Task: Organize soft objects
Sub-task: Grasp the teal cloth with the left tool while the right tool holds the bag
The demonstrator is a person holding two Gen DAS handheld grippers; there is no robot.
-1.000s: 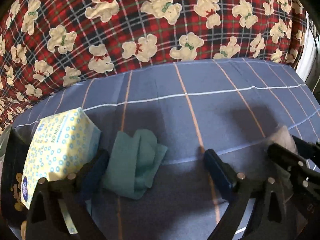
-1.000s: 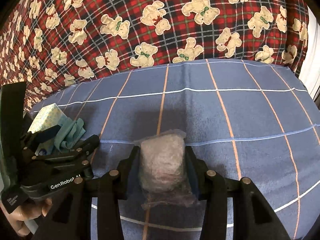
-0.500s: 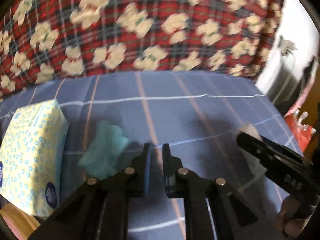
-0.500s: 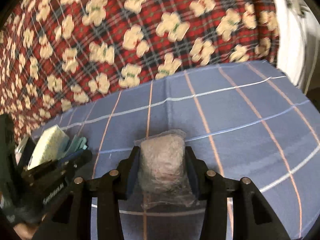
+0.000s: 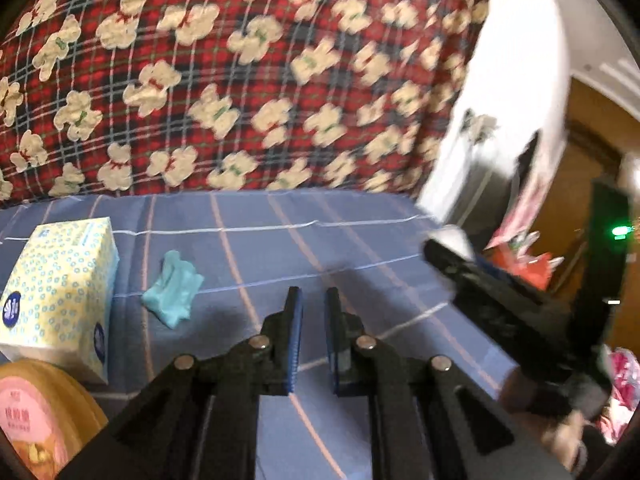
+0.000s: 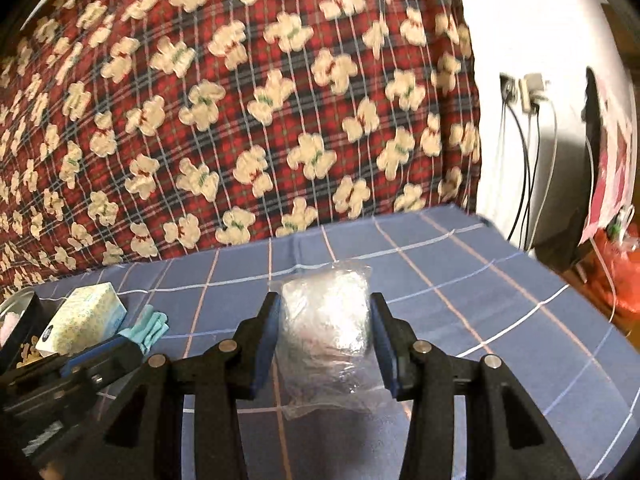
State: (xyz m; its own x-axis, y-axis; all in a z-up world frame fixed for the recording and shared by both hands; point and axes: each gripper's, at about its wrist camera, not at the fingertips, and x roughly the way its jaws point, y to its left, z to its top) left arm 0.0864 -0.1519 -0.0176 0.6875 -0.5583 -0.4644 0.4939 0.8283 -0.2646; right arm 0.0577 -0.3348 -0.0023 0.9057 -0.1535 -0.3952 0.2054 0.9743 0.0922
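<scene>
My left gripper [image 5: 312, 292] is shut with nothing between its blue pads, above the blue checked sheet [image 5: 360, 240]. A crumpled teal cloth [image 5: 173, 295] lies on the sheet to its left, apart from the fingers. Beside the cloth stands a yellow dotted tissue box [image 5: 60, 292]. In the right wrist view, my right gripper [image 6: 325, 300] is shut on a clear plastic bag of whitish soft stuff [image 6: 324, 320], held above the sheet. The teal cloth [image 6: 148, 328] and tissue box [image 6: 86, 318] show at the left there, behind the left gripper's body [image 6: 100, 356].
A red plaid blanket with cream bears [image 5: 240, 80] rises behind the sheet. A round tin with a pink label [image 5: 36, 420] sits by the tissue box. The sheet's right edge drops off toward a white wall with cables [image 6: 528, 140] and a red bag [image 6: 624, 272].
The left gripper's jaws went from wide open around the teal cloth to shut and empty, and it drew back and swung right. The right gripper rose and turned right, still holding the bag.
</scene>
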